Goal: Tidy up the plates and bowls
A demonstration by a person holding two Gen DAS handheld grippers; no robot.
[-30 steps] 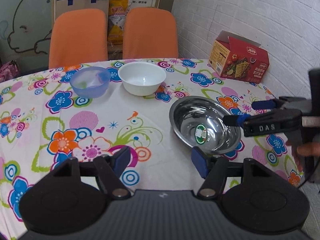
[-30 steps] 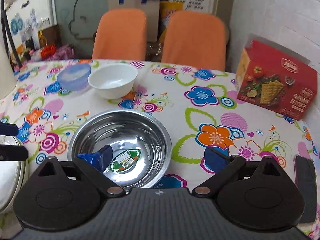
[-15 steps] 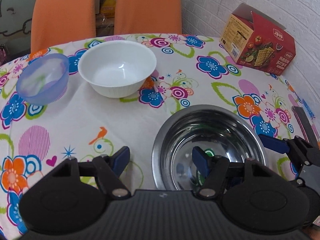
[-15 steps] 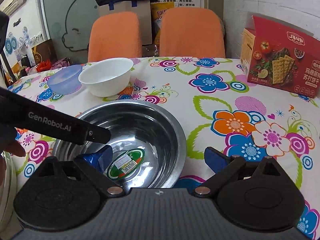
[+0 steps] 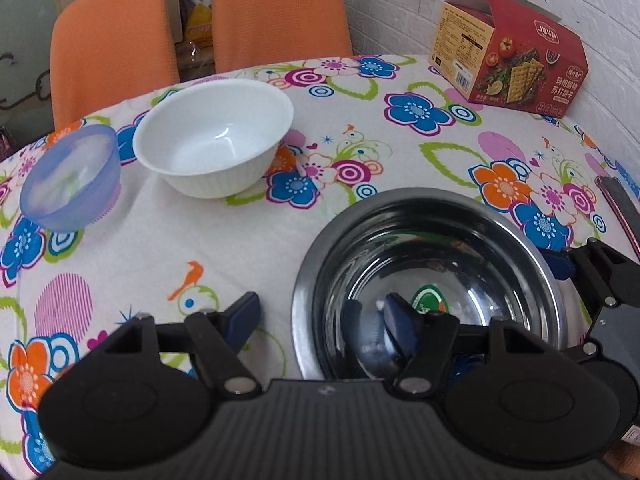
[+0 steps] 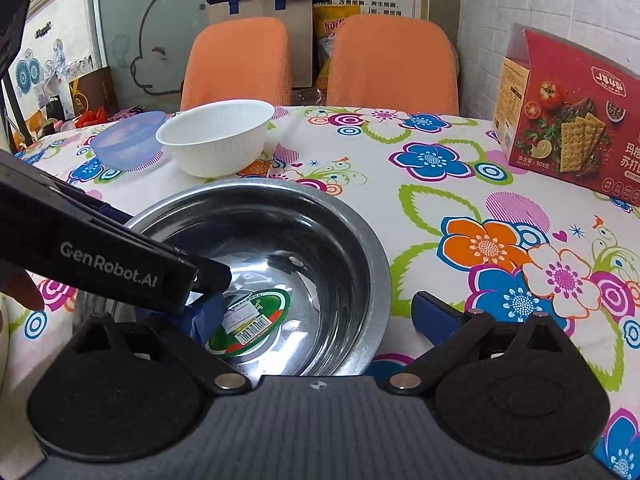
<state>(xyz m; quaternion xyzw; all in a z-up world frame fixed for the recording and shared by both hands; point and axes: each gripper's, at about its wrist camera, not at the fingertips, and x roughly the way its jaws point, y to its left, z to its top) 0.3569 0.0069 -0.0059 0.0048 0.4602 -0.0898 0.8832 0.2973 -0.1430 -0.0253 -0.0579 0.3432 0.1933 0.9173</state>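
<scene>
Left gripper (image 5: 322, 316) now down from further back, straddles steel bowl (image 5: 432, 276) rim, spread. Right gripper (image 6: 316, 320) spread astride opposite rim. Likely two-sided lift next; white bowl (image 5: 214, 136) untouched.

Readable print on gripper and box

"GenRobot.AI" is showing on the left gripper (image 6: 208, 280) at frame left; "503" is reading on the red cracker box (image 6: 568, 120), upper right.

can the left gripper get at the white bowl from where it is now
Probably yes. The left gripper is open, straddling the near-left rim of the steel bowl. The white bowl sits beyond it with only bare tablecloth between. The blue bowl sits close beside its left.
</scene>
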